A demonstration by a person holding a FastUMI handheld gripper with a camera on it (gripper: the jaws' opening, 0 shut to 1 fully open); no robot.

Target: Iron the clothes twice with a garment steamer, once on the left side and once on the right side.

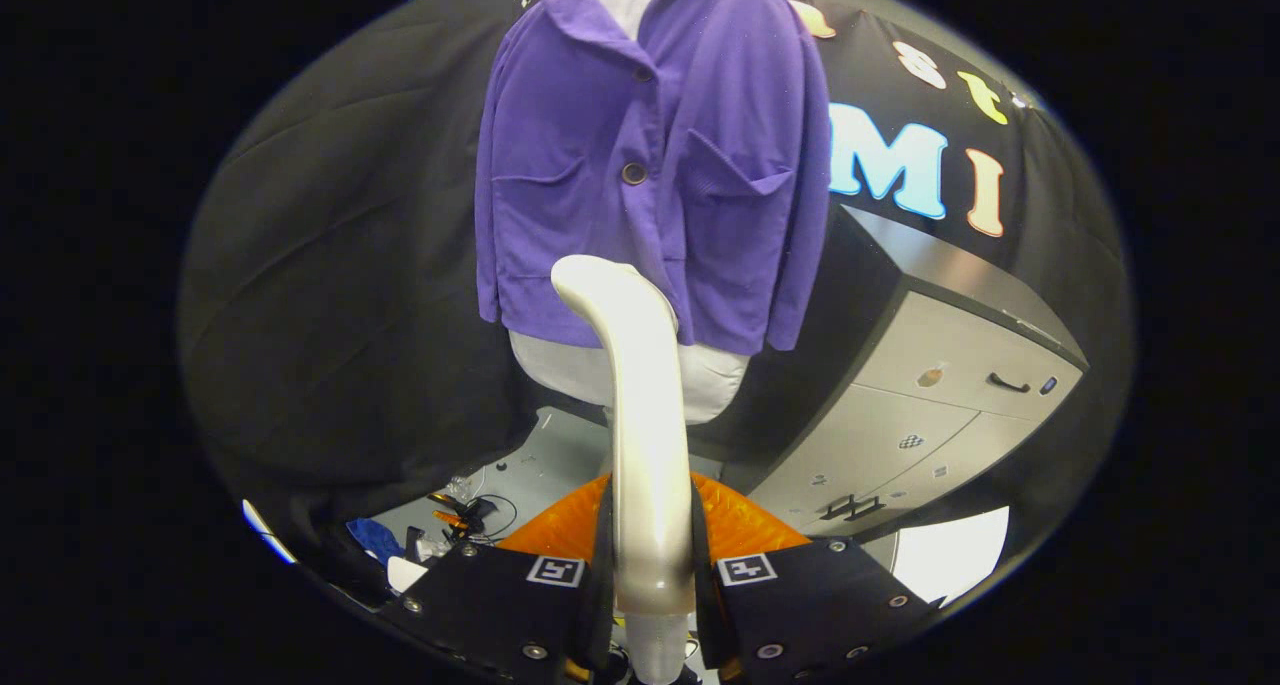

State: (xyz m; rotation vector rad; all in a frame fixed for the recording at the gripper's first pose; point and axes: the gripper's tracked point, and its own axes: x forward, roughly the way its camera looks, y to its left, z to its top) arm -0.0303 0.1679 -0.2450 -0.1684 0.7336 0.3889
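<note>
The garment steamer (645,435) is held upright in the gripper (652,575), whose jaws are closed on both sides of its pale handle, so that the handle is pressed from the left and from the right. The steamer rises from between the jaws and bends at its top toward the left, where its rounded head is seen in front of the lower hem of the clothes. The clothes are a purple jacket (650,155) with buttons and two chest pockets, and it is hung on a white mannequin torso (715,380), the bottom of which is seen under the hem. It cannot be told whether the steamer head touches the fabric or is only close to it. Behind the jaws, around the handle, an orange ribbed part (735,525) is visible. To the right of the jacket, a grey cabinet (930,395) with drawers and dark handles is placed against the black cloth wall (340,265). On the floor (540,465), near and to the left of the jaws, some cables and small objects (450,525) are scattered.
</note>
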